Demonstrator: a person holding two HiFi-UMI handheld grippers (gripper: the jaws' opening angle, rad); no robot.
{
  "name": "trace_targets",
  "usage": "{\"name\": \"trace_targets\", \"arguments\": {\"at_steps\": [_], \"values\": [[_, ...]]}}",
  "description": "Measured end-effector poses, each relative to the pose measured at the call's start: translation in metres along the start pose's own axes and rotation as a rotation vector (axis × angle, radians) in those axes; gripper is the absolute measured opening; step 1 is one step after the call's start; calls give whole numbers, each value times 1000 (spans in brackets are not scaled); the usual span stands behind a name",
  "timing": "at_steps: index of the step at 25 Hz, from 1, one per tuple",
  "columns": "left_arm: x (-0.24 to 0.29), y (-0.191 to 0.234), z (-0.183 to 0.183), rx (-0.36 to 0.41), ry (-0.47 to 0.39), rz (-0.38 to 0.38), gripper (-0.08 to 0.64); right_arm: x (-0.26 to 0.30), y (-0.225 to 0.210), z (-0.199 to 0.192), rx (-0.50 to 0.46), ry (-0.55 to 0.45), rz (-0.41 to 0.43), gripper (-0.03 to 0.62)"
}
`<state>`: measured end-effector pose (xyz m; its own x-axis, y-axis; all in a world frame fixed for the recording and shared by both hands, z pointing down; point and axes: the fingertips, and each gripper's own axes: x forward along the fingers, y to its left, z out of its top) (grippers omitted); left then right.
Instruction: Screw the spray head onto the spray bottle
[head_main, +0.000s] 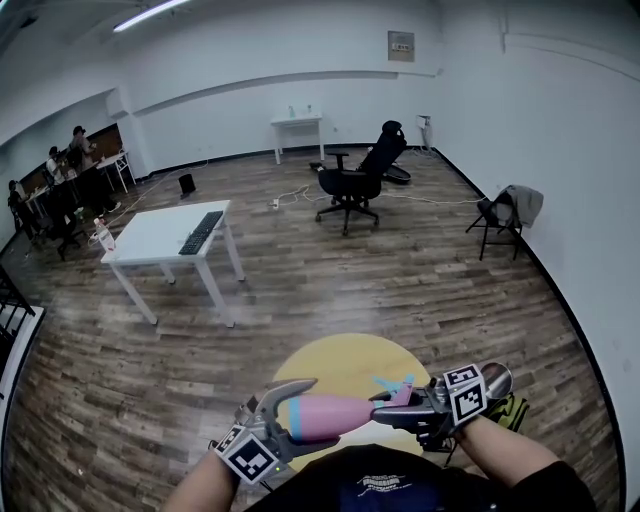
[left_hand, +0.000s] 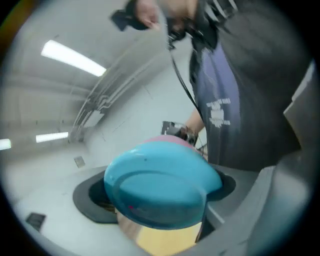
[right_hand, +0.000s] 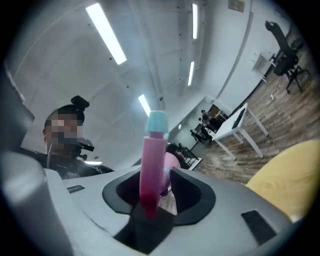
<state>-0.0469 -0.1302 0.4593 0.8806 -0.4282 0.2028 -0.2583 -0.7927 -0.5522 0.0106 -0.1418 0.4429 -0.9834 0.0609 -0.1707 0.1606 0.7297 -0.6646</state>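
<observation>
Pink spray bottle in left gripper, spray head in right gripper.

Pink spray bottle, blue-tipped pink spray head, yellow table.

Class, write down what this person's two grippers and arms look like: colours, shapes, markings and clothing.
The left gripper has curved light grey fingers; the right gripper looks darker grey. Both carry cubes with black-and-white square markers. In their own views both bodies are pale grey with black insets. The person wears a dark top with white print; the forearms are uncovered.
</observation>
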Motion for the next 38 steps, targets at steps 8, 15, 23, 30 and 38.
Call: {"name": "trace_targets", "arguments": {"at_steps": [8,15,23,30,38], "values": [[3,-3,10,-491,-284,-84,502,-3,7,0,-232,83,-109,203],[1,-4,18,-208,-166,-35,503,-2,10,-1,-117,84,-70,168],[1,-18,13,421,148,53,509,-11,10,-19,69,83,39,155],[-11,21,3,-386,-218,25,503,-11,-2,9,-118,40,-111,259],[5,-5,2,-233,-90,-57,503,-4,2,4,-126,94,-119,203]]}}
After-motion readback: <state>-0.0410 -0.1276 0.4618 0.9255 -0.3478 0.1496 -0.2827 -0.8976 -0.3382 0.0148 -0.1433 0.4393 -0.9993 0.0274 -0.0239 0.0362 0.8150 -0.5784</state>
